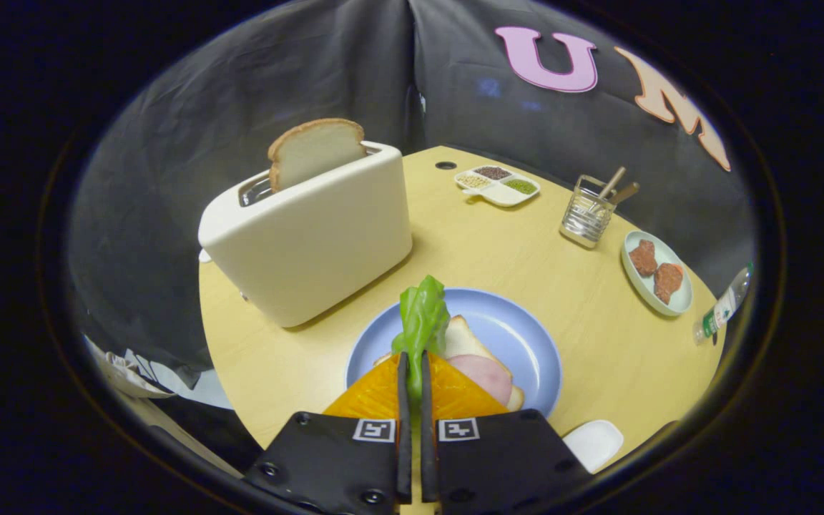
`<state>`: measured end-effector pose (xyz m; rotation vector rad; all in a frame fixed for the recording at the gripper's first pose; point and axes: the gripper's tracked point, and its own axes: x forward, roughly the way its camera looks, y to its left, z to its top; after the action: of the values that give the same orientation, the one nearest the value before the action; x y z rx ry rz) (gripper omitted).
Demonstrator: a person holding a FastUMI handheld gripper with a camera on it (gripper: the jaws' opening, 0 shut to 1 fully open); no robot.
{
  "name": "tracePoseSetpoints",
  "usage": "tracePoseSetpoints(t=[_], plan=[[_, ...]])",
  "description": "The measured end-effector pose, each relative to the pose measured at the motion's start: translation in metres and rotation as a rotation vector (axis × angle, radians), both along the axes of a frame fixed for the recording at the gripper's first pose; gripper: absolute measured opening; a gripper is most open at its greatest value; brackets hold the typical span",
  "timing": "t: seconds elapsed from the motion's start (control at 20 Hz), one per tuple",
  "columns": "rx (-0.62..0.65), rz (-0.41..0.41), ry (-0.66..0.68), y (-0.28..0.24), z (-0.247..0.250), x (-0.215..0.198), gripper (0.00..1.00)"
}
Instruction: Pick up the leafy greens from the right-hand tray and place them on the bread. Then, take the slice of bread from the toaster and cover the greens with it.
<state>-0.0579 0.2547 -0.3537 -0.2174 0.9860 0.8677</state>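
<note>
1. Gripper [413, 361]: fingers nearly closed, both pressing a glossy, crinkled leafy green [423, 315] that stands upright.
2. Beneath: smooth round blue plate [519, 336] bearing bread [466, 337] topped with pink ham [487, 375].
3. Bread slice [315, 150] protrudes from matte cream toaster [308, 239], beyond the plate.

Wooden table [598, 357] – toaster [312, 236], blue plate [519, 336], condiment tray [498, 186], utensil cup [587, 214], meat dish [659, 272].

No readable text, labels or numbers.

fisheye riding the gripper [412, 372], looking forward and down, close above blue plate [519, 336], toaster [312, 236] beyond
</note>
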Motion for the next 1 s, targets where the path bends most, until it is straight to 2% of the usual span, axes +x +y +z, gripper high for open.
tracePoseSetpoints(t=[0.2,0.35,0.65,0.85,1.0], plan=[[-0.025,-0.024,0.003,-0.005,-0.011,0.009,0.08],[-0.042,-0.033,0.014,-0.010,-0.019,0.011,0.16],[-0.086,-0.040,0.032,-0.016,-0.031,0.010,0.53],[-0.066,-0.060,0.022,-0.012,-0.023,0.009,0.77],[-0.058,-0.108,-0.021,-0.014,-0.006,0.016,0.95]])
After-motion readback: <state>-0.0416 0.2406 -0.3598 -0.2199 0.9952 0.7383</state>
